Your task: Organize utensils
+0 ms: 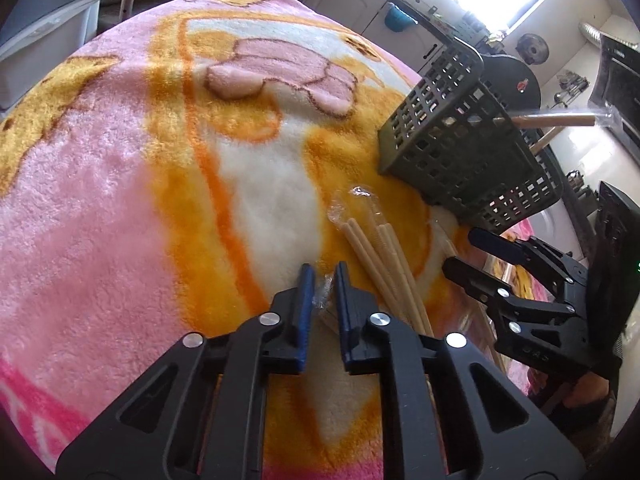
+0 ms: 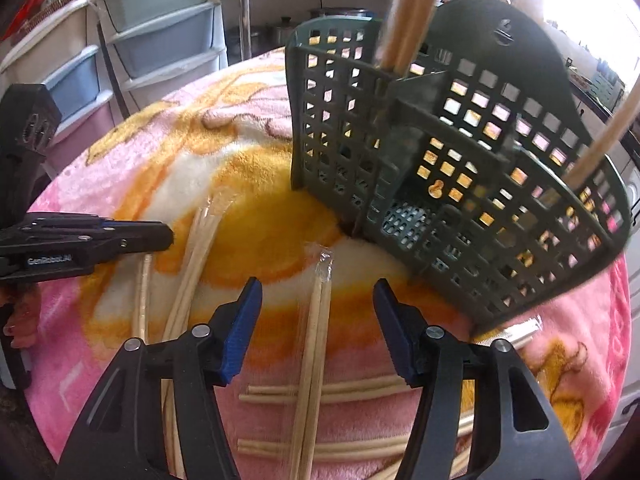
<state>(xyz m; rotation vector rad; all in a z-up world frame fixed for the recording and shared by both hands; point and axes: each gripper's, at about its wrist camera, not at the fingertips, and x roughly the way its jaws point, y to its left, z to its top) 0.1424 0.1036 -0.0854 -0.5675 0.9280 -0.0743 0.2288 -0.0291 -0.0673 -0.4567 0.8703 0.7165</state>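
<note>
A plush blanket point(image 1: 132, 184) — pink, orange and cream, with a cartoon print — covers the whole tabletop, so the surface beneath is hidden. A dark green slotted utensil basket point(image 2: 460, 184) stands on it, apparently tilted, though the fisheye may exaggerate that. Pale wooden chopsticks lie scattered on the fleece: one clear-wrapped pair point(image 2: 314, 360) points toward the basket, other wrapped pairs point(image 1: 384, 256) lie just beside it, and loose sticks point(image 2: 340, 394) lie crosswise — nearer the camera.

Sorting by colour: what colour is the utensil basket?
Dark green, the utensil basket shows best in the right wrist view.
</note>
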